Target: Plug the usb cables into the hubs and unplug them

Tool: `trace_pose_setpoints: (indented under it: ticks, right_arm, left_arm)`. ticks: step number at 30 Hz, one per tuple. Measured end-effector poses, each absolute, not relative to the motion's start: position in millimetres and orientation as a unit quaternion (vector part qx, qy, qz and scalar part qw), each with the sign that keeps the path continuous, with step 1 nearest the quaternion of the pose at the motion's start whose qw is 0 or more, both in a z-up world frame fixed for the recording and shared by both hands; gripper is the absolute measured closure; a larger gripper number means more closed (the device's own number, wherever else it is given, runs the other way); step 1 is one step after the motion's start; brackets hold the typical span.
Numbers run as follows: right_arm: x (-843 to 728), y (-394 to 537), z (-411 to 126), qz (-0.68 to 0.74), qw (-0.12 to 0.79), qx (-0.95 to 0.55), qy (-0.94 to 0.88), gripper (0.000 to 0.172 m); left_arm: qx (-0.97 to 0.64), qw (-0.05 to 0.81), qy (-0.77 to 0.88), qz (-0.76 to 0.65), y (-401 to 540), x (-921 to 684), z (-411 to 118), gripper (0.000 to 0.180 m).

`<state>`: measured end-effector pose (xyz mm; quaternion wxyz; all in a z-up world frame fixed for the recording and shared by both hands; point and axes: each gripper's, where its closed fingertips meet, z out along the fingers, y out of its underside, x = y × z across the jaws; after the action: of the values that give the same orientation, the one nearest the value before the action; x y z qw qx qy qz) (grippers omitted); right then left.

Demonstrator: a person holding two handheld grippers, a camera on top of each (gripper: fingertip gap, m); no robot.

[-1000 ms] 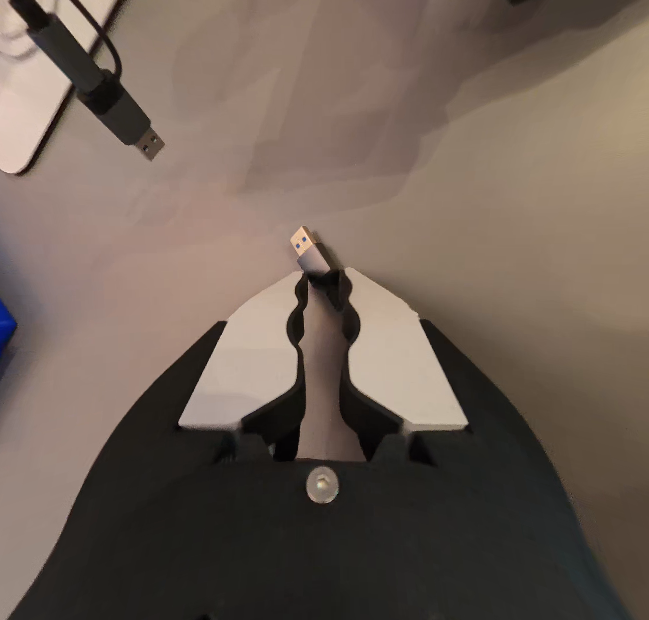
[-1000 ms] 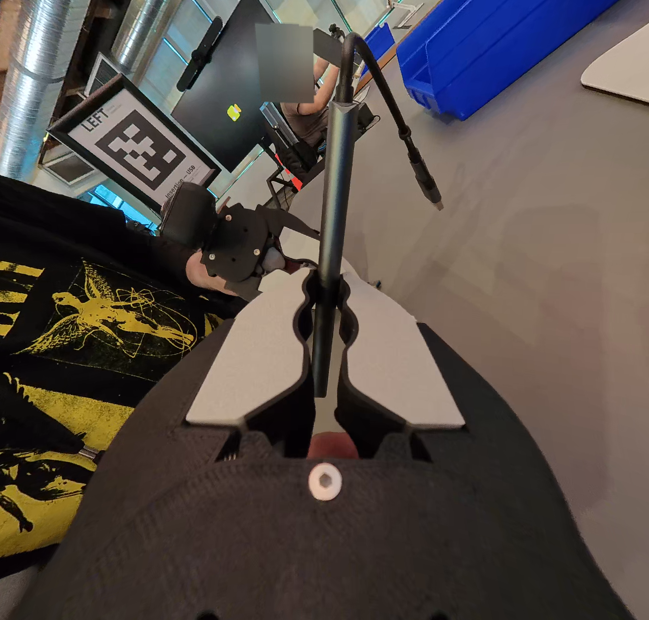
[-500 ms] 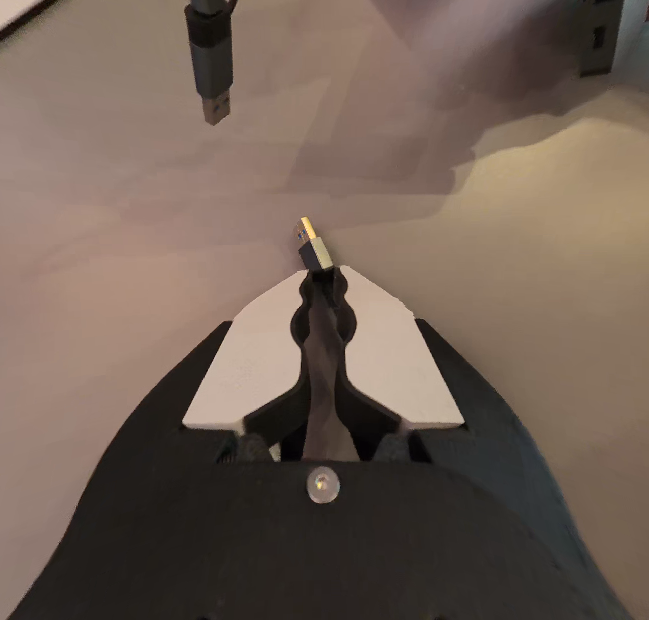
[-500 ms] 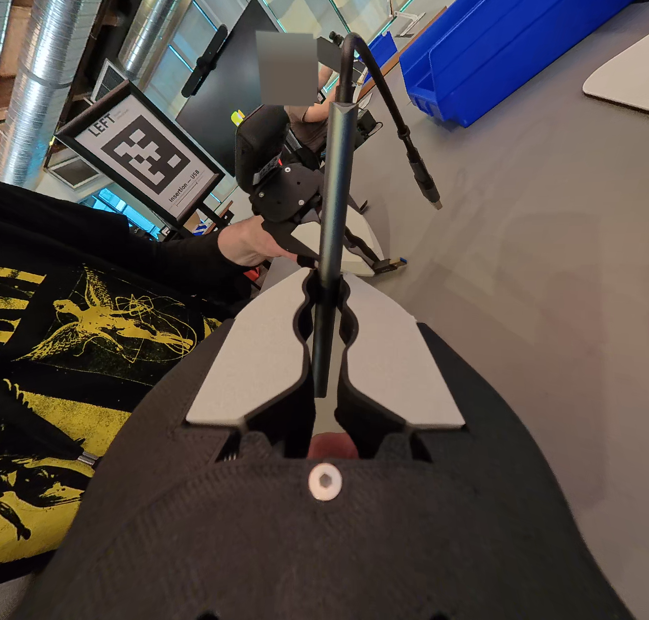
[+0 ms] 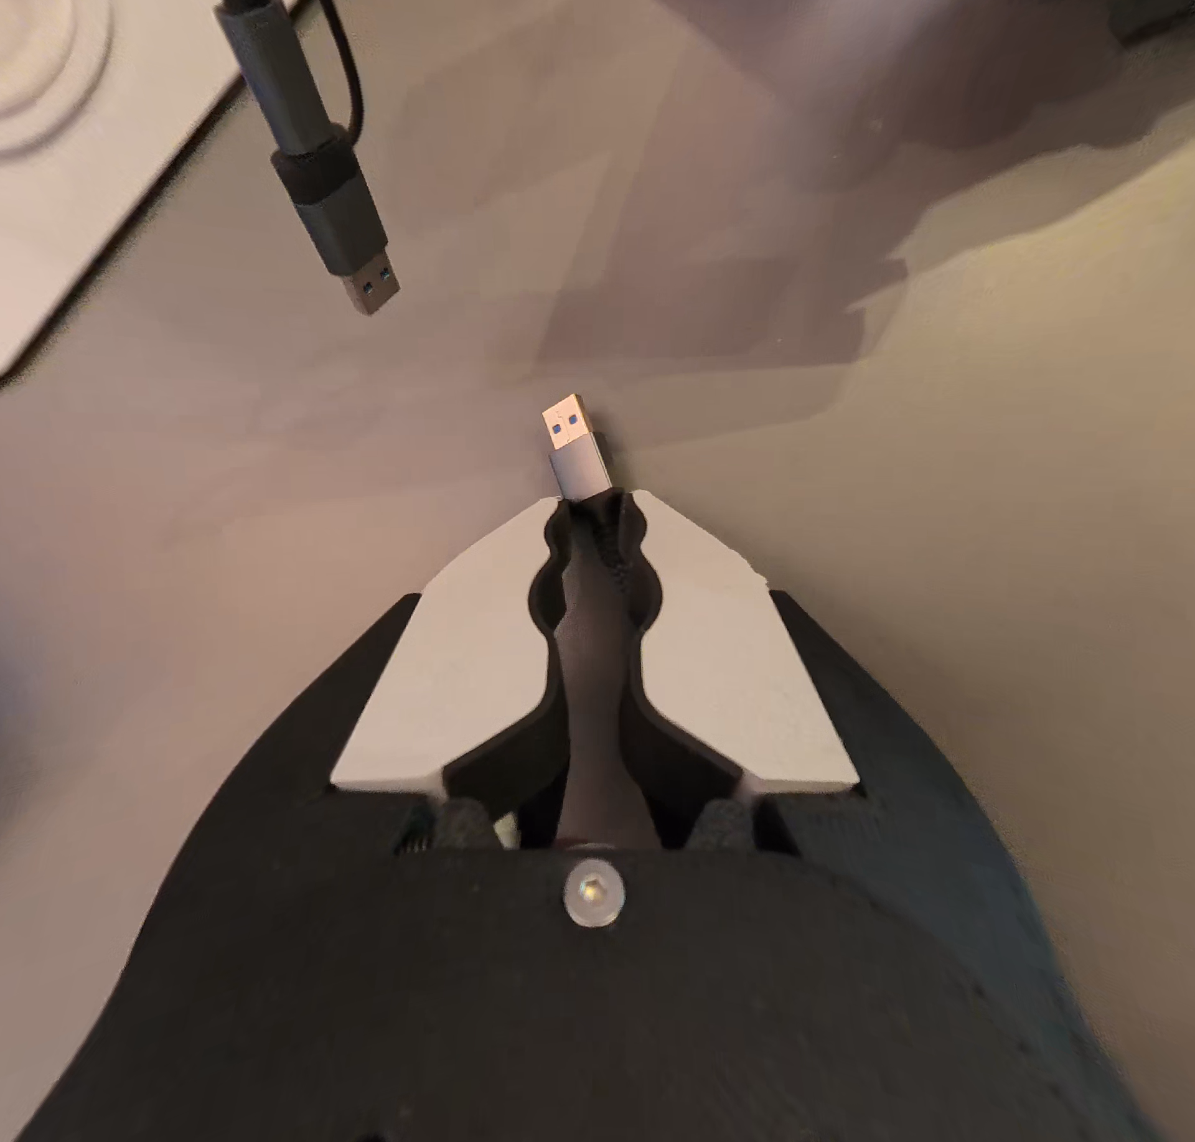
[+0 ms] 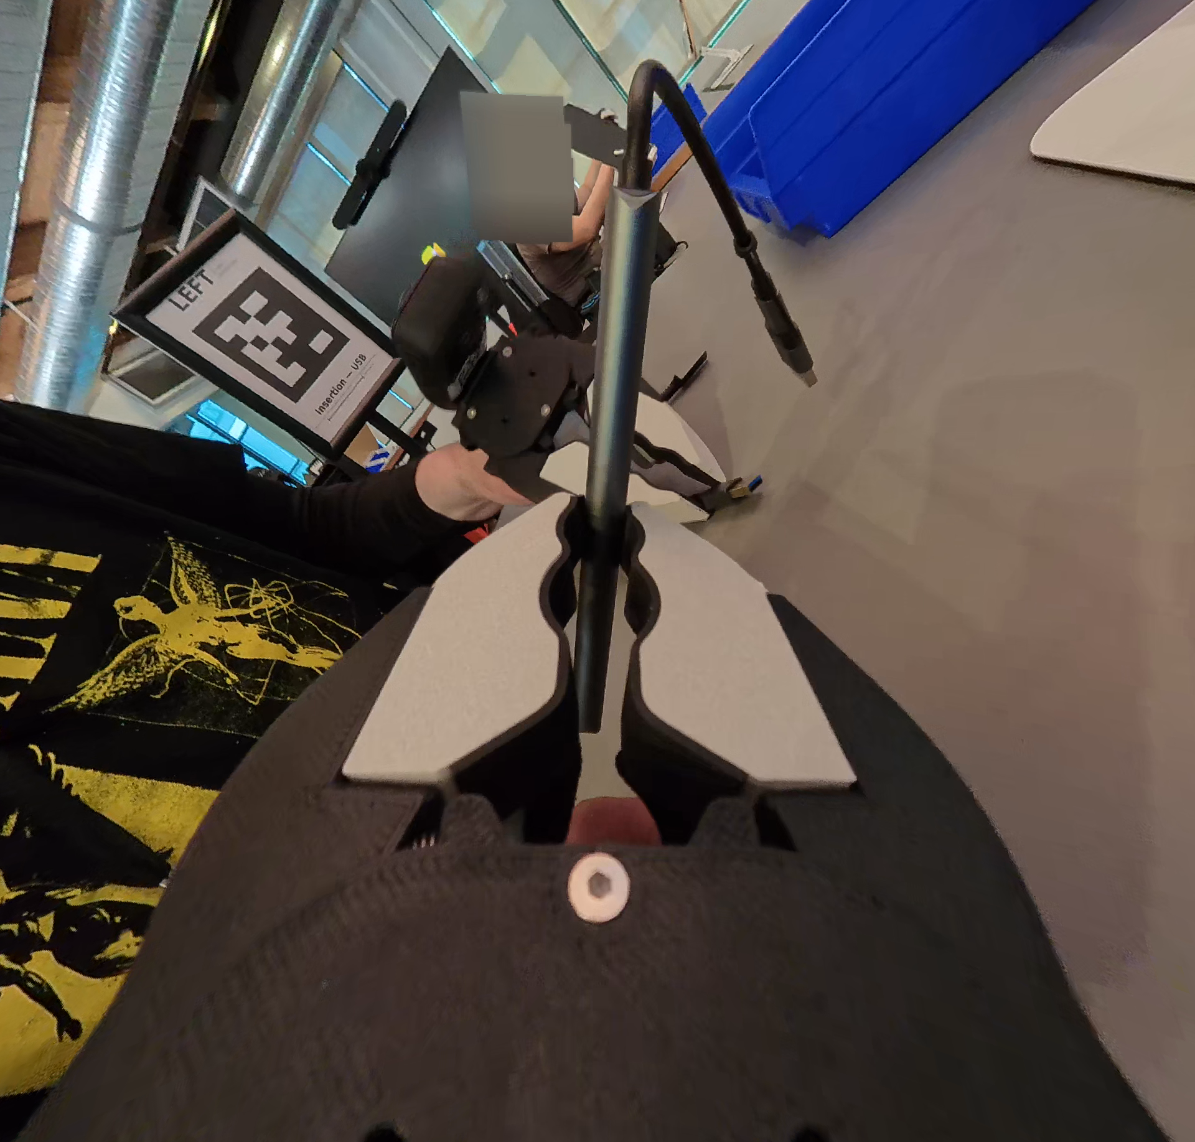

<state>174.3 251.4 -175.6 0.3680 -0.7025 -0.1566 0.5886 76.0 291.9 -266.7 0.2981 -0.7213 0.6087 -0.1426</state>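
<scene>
Here, two handheld grippers work above a grey table [image 5: 970, 529]. The left gripper [image 5: 592, 503] is clamped on a USB plug [image 5: 575, 458], which juts forward past the fingertips, tilted slightly left, its braided cable running back between the fingers. The right gripper [image 6: 601, 522] is clamped on a slim dark hub [image 6: 617, 361], held like a wand pointing away from the camera. The hub's own short cable [image 6: 705, 160] arches from its far end and dangles its adapter-tipped connector [image 6: 785, 341] in the air (not touching the table).

From the right wrist view, the left gripper shows beyond the hub, low over the table, its plug pointing right. The plug and hub are near each other but not joined.

The main risk, as I judge it, is misalignment: the plug sits askew in the grip, so pushing it at a port could make it jam, pivot between the pads, or slip back. The thin hub could also twist in its clamp under insertion force. The dangling connector could swing into the way. Which side of the hub bears the ports cannot be made out.
</scene>
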Motion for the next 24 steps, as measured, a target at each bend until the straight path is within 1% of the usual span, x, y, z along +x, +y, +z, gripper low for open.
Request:
trace_pose_setpoints:
  ticks: [5,10,15,17,24]
  right_arm:
    - [175.5,257.8,-169.7,0.616,0.368,-0.688,-0.114,0.162]
    - [165.1,257.1,-155.9,0.681,0.351,-0.639,-0.067,0.162]
    - [146.6,248.0,-151.1,0.723,0.323,-0.609,-0.053,0.163]
    - [141.3,246.0,-155.8,0.722,0.314,-0.614,-0.058,0.163]
    - [134.2,243.2,-160.4,0.724,0.291,-0.621,-0.073,0.163]
  left_arm:
    - [-0.666,0.397,0.625,-0.093,301.5,74.3,-240.7,0.166]
    - [-0.531,0.480,0.698,-0.021,291.8,81.4,-191.1,0.166]
    - [-0.407,0.488,0.771,0.047,274.7,91.0,-168.4,0.166]
    - [-0.388,0.497,0.775,0.041,273.2,93.9,-159.7,0.166]
    - [-0.345,0.461,0.816,0.054,272.7,94.5,-160.6,0.166]
